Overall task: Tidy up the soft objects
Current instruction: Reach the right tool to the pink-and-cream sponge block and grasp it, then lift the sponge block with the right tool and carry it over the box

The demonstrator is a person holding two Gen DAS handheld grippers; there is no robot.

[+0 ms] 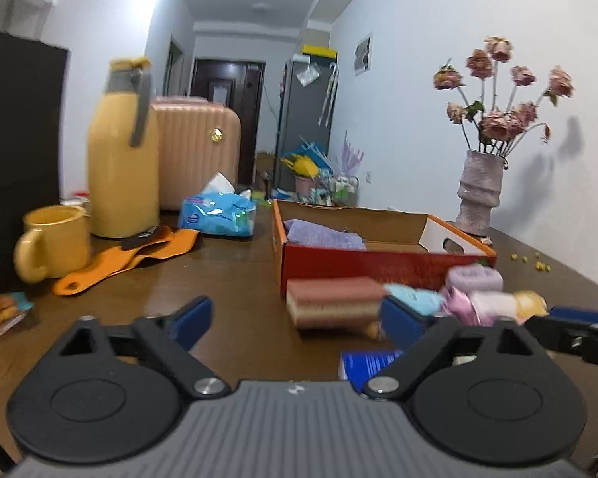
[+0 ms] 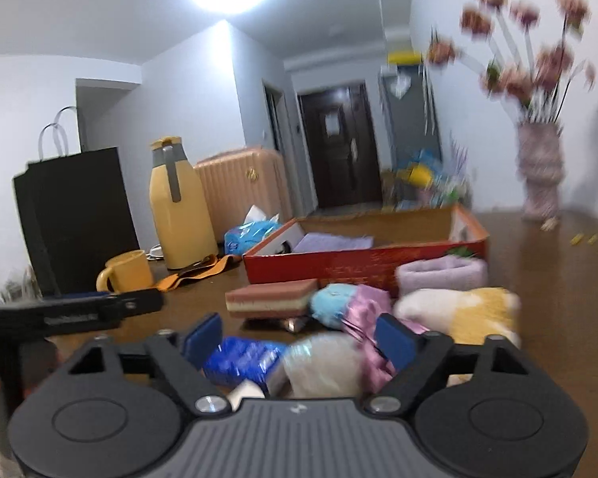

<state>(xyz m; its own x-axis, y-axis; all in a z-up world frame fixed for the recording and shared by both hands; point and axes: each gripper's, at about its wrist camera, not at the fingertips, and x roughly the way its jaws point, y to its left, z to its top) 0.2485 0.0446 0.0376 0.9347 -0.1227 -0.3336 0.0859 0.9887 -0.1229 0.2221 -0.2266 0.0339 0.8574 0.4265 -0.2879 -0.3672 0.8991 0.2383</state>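
One purple cloth [image 1: 325, 235] already lies in the red box [image 1: 378, 267], while the sponge [image 1: 335, 304] and the heap of soft toys [image 2: 438, 310] wait on the table [image 1: 227, 275] before both grippers, left gripper [image 1: 295, 316] and right gripper [image 2: 299, 336] spread and empty

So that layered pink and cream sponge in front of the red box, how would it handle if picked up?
The sponge looks like a thick foam block, so it would probably squash under the tongs and weigh little. It lies flat on the table with square edges, so it is unlikely to roll, and would more likely slide if pushed.
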